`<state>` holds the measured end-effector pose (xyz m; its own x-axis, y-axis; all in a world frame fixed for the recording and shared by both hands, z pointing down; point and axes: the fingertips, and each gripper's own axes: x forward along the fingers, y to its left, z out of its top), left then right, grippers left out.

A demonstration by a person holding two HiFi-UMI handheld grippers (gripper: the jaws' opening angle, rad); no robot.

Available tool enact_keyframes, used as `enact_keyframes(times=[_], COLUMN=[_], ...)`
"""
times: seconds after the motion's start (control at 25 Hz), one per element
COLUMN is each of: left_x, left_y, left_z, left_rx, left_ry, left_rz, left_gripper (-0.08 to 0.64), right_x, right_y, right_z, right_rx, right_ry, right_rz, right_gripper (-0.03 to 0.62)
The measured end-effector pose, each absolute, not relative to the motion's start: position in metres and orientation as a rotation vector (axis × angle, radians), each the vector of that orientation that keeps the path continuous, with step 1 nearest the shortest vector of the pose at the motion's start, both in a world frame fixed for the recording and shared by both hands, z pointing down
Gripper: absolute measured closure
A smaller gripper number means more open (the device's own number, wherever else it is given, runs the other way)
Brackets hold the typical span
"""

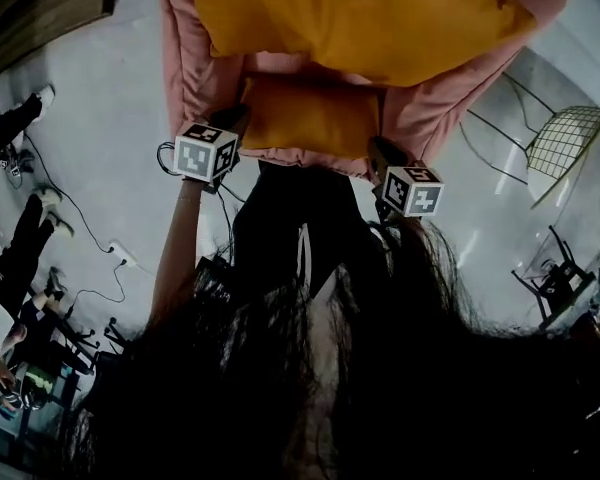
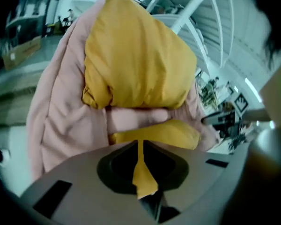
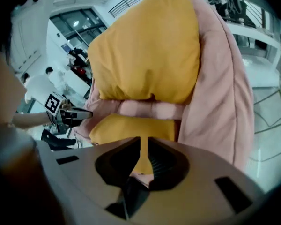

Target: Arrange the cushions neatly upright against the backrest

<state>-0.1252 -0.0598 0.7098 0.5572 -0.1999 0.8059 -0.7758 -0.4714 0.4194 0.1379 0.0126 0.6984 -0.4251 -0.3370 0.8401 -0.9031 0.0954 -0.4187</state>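
Observation:
A big yellow cushion (image 1: 360, 18) (image 2: 136, 55) (image 3: 150, 50) leans upright against the backrest of a pink soft chair (image 1: 185, 58) (image 2: 61, 121) (image 3: 220, 102). Below it on the seat lies a smaller yellow cushion (image 1: 310, 116) (image 2: 164, 132) (image 3: 131, 128). My left gripper (image 1: 235, 123) (image 2: 139, 146) is shut on this cushion's left corner, with yellow fabric pinched between its jaws. At the right corner, my right gripper (image 1: 380, 155) (image 3: 144, 146) is likewise shut on a fold of the same cushion.
A wire-frame chair (image 1: 568, 138) stands on the pale floor to the right of the pink chair. On the left, a cable and power strip (image 1: 120, 256) lie on the floor and a person's legs (image 1: 20, 118) show. Wooden furniture (image 1: 40, 8) is at the top left.

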Motion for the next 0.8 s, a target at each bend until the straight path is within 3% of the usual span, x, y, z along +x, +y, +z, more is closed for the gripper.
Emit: enact_keyframes(times=[0.08, 0.12, 0.16, 0.2, 0.24, 0.56, 0.64, 0.72, 0.8], left_x=[-0.141, -0.146, -0.151, -0.153, -0.155, -0.167, -0.166, -0.159, -0.153], left_y=[-0.032, -0.018, -0.005, 0.009, 0.021, 0.029, 0.030, 0.033, 0.032], left_z=[0.715, 0.717, 0.720, 0.726, 0.733, 0.779, 0.783, 0.782, 0.779], left_rx=[2.045, 2.066, 2.066, 2.049, 2.024, 1.941, 1.934, 1.951, 1.964], left_ry=[-0.791, -0.778, -0.751, -0.715, -0.678, -0.756, -0.749, -0.697, -0.663], left_rz=[1.077, 1.148, 1.198, 1.228, 1.246, 1.464, 1.497, 1.486, 1.465], left_gripper=[0.531, 0.527, 0.488, 0.356, 0.262, 0.265, 0.281, 0.384, 0.408], right_x=[0.140, 0.140, 0.140, 0.140, 0.141, 0.162, 0.162, 0.160, 0.161], right_y=[0.028, 0.035, 0.043, 0.053, 0.062, 0.080, 0.077, 0.075, 0.073], right_z=[0.693, 0.691, 0.692, 0.696, 0.705, 0.762, 0.764, 0.761, 0.757], right_rx=[1.167, 1.138, 1.108, 1.078, 1.053, 1.101, 1.108, 1.106, 1.117], right_ry=[-1.821, -1.816, -1.807, -1.792, -1.772, -1.526, -1.494, -1.493, -1.519], right_rz=[1.224, 1.187, 1.166, 1.161, 1.162, 1.058, 1.025, 1.006, 1.028], right_gripper=[0.550, 0.509, 0.371, 0.339, 0.339, 0.343, 0.411, 0.493, 0.534])
